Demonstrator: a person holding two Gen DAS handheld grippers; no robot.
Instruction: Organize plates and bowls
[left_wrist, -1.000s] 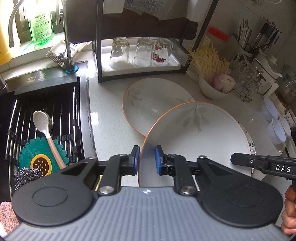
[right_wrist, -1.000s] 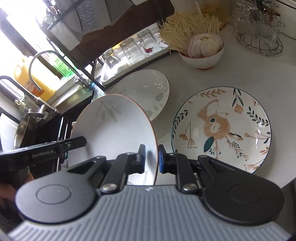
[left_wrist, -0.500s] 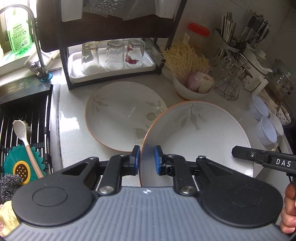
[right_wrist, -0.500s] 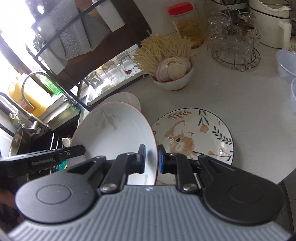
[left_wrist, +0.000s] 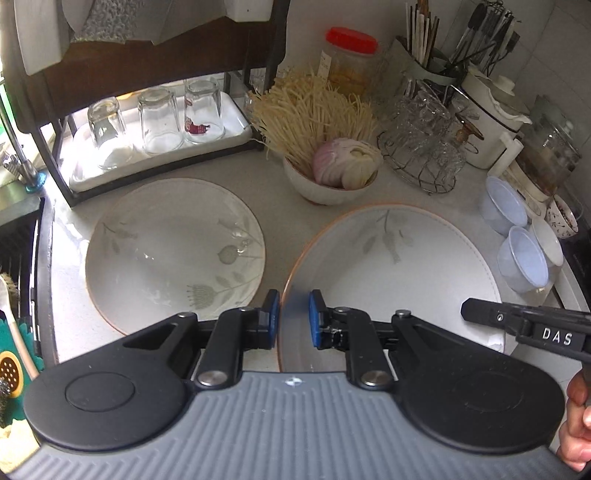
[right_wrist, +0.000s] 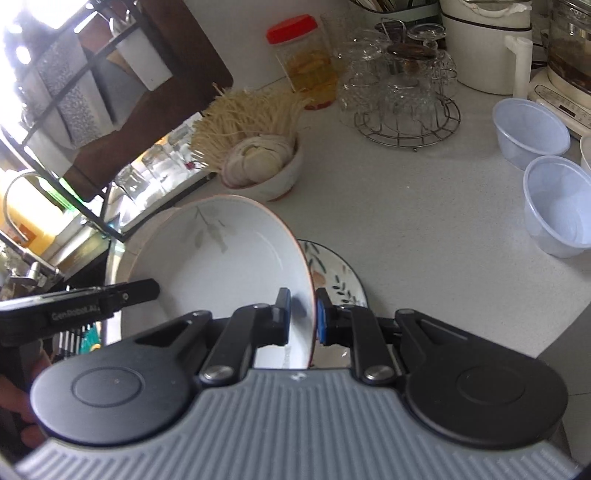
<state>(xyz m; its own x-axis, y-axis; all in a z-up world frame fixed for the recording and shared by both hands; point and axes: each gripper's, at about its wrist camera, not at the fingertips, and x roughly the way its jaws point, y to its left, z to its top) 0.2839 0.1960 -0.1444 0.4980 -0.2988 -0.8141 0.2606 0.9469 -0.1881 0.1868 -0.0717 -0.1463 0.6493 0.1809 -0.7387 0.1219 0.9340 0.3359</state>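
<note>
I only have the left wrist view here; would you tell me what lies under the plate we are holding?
Observer: A floral-patterned plate lies on the counter beneath the held plate.
Operator: Thank you. Is the right gripper gripping the rim?
Observer: Yes, the right gripper has the rim between its blue pads, opposite the left gripper.

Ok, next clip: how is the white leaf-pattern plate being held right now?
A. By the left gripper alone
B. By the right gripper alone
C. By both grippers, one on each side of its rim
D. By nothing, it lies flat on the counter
C: the left gripper and the right gripper each pinch opposite edges of the lifted plate.
</note>
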